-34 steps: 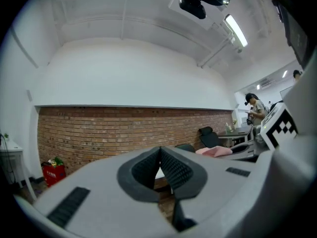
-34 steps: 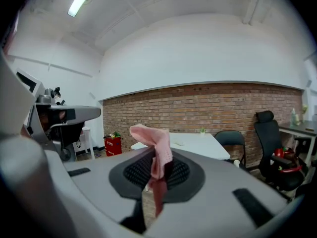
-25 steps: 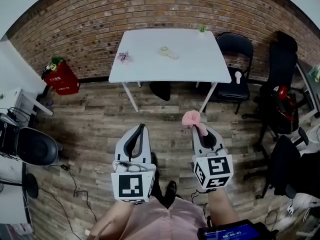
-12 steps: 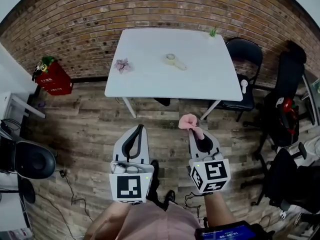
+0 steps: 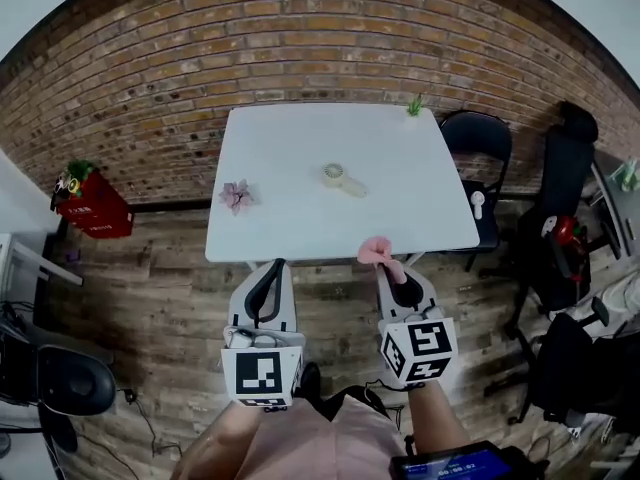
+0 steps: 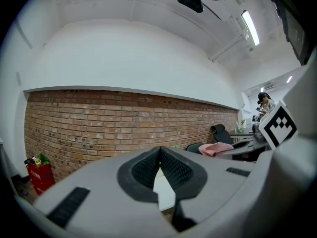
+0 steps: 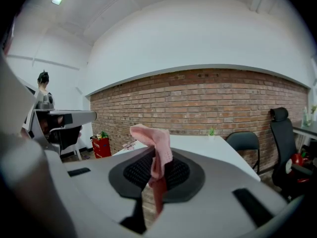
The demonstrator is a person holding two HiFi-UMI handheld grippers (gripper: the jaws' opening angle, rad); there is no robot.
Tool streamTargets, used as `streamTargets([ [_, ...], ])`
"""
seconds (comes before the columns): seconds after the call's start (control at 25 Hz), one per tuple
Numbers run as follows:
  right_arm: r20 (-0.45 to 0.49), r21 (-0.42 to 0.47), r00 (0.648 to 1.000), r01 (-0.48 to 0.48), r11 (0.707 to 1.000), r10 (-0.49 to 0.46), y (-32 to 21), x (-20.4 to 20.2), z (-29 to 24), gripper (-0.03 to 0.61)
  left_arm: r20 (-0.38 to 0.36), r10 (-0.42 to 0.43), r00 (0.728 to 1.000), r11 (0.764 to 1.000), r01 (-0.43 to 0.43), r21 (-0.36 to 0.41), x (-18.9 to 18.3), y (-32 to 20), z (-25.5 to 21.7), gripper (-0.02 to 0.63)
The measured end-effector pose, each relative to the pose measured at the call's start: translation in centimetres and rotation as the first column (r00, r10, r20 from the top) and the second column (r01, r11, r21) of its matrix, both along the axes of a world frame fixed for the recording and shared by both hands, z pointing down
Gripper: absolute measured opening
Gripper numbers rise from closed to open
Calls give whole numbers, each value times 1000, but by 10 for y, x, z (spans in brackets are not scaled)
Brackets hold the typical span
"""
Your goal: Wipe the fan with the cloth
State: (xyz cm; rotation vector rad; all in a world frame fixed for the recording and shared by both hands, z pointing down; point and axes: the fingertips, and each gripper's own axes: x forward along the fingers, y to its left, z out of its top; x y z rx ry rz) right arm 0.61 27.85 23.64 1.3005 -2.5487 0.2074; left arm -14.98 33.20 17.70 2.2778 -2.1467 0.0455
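A small white fan (image 5: 340,177) lies flat near the middle of the white table (image 5: 300,230). My right gripper (image 5: 390,270) is shut on a pink cloth (image 5: 379,251), which sticks up from its jaws just short of the table's near edge. In the right gripper view the cloth (image 7: 154,142) is bunched above and hangs down between the closed pads of that gripper (image 7: 157,165). My left gripper (image 5: 270,268) is shut with nothing in it, level, also at the table's near edge. In the left gripper view its jaws (image 6: 159,157) touch at the tip.
On the table also lie a pink flower-like thing (image 5: 237,195) and a tiny green plant (image 5: 414,105). A black chair (image 5: 482,136) with a small white object (image 5: 477,204) stands right of the table. More office chairs (image 5: 566,168) are further right, a red box (image 5: 90,203) left, a brick wall (image 5: 300,38) behind.
Both grippers have come forward together towards the table, whose near edge now reaches their tips. The cloth stays gripped in the right one.
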Motion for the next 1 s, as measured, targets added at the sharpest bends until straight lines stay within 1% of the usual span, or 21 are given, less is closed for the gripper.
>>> streamTargets([
  [0.12,0,0,1000,-15,1000,15,-15,2,0,38,9,26,1000,999,-25,-32,1,-17,9,12],
  [0.24,4,-6,999,-33,999,33,-33,7,2,38,23,47,999,998,-45,-46,6,-35,15,12],
  [0.48,15,-21,999,-36,999,36,-71,18,12,38,17,59,998,995,-58,-78,22,-75,30,12],
  [0.64,20,-47,1000,-19,999,20,-112,31,28,38,18,40,999,994,-38,-100,35,-115,43,12],
  [0.8,29,-83,999,26,996,-23,-159,36,43,38,8,14,1000,992,-13,-129,45,-159,56,12],
  [1.0,52,-88,995,95,992,-91,-223,47,43,38,14,-61,998,986,62,-155,61,-216,60,12],
])
